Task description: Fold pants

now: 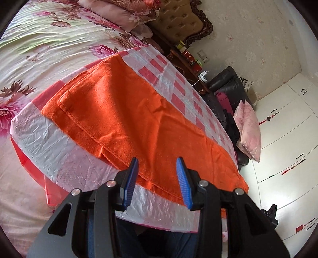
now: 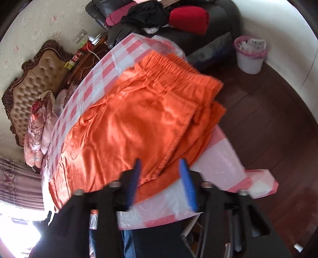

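Orange pants [image 1: 127, 111] lie flat on a pink-and-white checked plastic sheet [image 1: 39, 137] spread over the bed. The left wrist view shows the hemmed leg ends at the left. The right wrist view shows the pants [image 2: 135, 123] with the elastic waistband [image 2: 178, 69] at the far right, one leg folded over the other. My left gripper [image 1: 157, 164] is open and empty, just above the near edge of the pants. My right gripper [image 2: 161, 166] is open and empty, above the near edge close to the waist end.
A floral bedsheet [image 1: 39, 39] and pillows [image 1: 119, 12] lie beyond the sheet. A tufted headboard [image 2: 35, 79], a nightstand [image 1: 186, 59], a dark chair with clothes [image 2: 159, 17], a white bin [image 2: 250, 55], a pink cushion [image 1: 248, 129], white wardrobe doors [image 1: 288, 129] and a wood floor [image 2: 268, 129] surround the bed.
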`<control>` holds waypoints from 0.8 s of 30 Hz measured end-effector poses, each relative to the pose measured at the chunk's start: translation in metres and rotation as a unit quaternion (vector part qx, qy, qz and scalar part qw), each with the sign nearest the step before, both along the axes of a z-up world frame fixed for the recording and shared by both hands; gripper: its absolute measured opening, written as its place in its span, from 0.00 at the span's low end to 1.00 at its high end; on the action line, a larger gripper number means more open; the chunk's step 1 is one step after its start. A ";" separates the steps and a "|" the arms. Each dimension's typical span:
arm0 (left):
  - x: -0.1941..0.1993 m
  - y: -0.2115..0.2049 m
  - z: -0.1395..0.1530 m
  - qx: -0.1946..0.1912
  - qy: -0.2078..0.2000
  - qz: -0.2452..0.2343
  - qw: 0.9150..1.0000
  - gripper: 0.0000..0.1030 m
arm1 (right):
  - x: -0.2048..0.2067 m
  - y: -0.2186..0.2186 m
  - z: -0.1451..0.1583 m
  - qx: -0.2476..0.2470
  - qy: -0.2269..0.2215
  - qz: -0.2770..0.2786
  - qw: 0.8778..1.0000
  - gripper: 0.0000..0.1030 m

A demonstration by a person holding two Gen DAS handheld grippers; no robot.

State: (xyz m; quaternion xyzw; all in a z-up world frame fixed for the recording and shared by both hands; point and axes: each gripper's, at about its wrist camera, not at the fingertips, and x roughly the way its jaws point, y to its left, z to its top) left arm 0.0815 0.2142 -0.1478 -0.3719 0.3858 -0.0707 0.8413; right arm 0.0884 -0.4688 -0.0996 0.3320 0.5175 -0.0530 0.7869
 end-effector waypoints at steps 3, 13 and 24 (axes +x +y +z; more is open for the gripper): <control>-0.007 0.011 0.003 -0.003 -0.001 0.017 1.000 0.38 | 0.007 0.008 -0.005 -0.019 0.019 -0.006 1.000 0.61; -0.021 0.063 -0.012 -0.111 0.013 0.091 0.990 0.38 | 0.019 0.028 -0.011 -0.084 0.033 0.013 0.996 0.33; 0.015 0.077 -0.027 -0.106 0.105 0.128 0.980 0.26 | 0.018 0.017 0.001 -0.068 0.017 0.004 0.998 0.12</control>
